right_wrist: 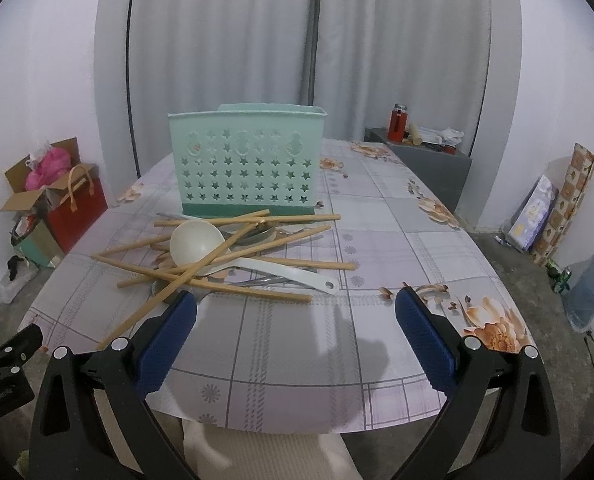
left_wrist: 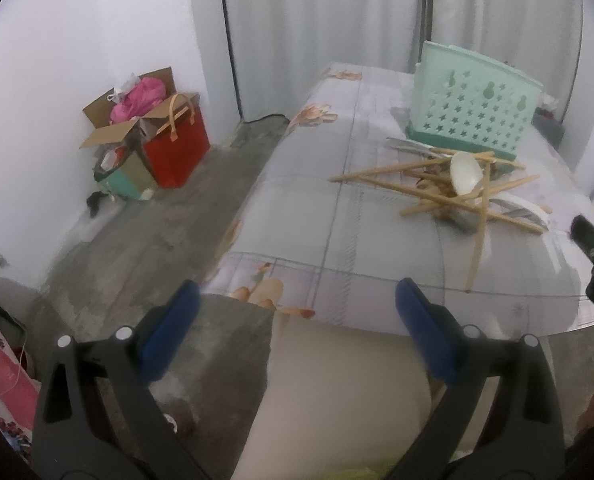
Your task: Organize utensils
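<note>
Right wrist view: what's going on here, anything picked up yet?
Nothing is held yet. Both the left hand-held gripper and the right hand-held gripper are open at the near edge of the table. A loose pile of wooden chopsticks, a white ladle and some metal utensils lies in front of the upright mint green caddy. Sorting has not visibly begun.

the utensil holder (right_wrist: 249, 160) looks like matt mint plastic, the chopsticks (right_wrist: 233, 266) pale wood or bamboo, the ladle (right_wrist: 201, 242) smooth white plastic. a glossy printed cloth covers the worktop (right_wrist: 297, 344); the floor (left_wrist: 149, 232) is rough concrete.
</note>
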A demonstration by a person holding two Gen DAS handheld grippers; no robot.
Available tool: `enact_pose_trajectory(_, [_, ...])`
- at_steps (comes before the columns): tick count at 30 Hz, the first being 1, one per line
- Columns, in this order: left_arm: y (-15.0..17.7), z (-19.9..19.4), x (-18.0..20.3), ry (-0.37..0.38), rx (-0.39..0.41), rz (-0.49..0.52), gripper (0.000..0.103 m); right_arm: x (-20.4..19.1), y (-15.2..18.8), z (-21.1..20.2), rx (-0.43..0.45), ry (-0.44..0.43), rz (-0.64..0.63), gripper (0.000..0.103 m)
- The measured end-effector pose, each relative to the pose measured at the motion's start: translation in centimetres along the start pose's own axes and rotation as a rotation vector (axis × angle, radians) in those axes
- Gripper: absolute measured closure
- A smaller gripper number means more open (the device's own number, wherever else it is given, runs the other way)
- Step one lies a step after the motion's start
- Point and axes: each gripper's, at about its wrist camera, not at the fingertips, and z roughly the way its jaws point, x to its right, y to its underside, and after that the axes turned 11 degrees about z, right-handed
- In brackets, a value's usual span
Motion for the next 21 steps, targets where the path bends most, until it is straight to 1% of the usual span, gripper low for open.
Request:
enact_pose_trajectory(2, [0.0,0.2,-0.1,0.002,-0.002,-0.004,0.009,-0.1,-0.1,0.1,0.003,-0.003,-0.009,0.006])
enact_pose_trajectory(5, [-0.1,0.4,-0.5,0.043,0.011,-0.015,0.009,-0.1,-0.4,0.2,0.016,-0.007,-0.028,0.006])
enact_pose_trajectory(7, [-0.1,0.4,-0.9,0.071,0.036,-0.032,0.009,0.0,-0.6,0.3,0.032,-0.013,-0.041,0.006])
enact_pose_trajectory(8, [-0.2,0.4,-1.1,0.09,0.052,-0.04,0.009,0.1,-0.7,0.2,0.039,-0.017,-0.048,0.006])
enact_pose_trajectory(9, [-0.3,0.4,-1.2,0.128,0.07,-0.049,0.009,0.2,-0.7,0.2,0.047,-0.029,-0.058,0.006])
enact_pose_trajectory(12, [-0.4,0.6,-1.6,0.201,0.099,-0.088,0.009,0.8,-0.6,0.3,0.054,-0.094,-0.07,0.006])
enact_pose_trajectory(13, [-0.4,0.8,-1.6,0.226,0.103,-0.104,0.009,1.1,-0.6,0.3,0.054,-0.118,-0.071,0.006])
enact_pose_trajectory(14, [-0.5,0.9,-1.4,0.246,0.104,-0.11,0.009,1.2,-0.5,0.4,0.055,-0.125,-0.072,0.006])
enact_pose_trajectory(15, [-0.5,1.2,-1.4,0.284,0.104,-0.118,0.009,1.4,-0.4,0.5,0.06,-0.124,-0.082,0.006])
enact_pose_trajectory(18, [-0.6,1.6,-0.9,0.334,0.101,-0.116,0.009,1.6,-0.4,0.8,0.057,-0.13,-0.104,0.006])
enact_pose_trajectory(21, [-1.1,1.5,-0.3,0.379,0.125,-0.09,0.009,1.8,-0.3,1.1,0.056,-0.173,-0.108,0.006])
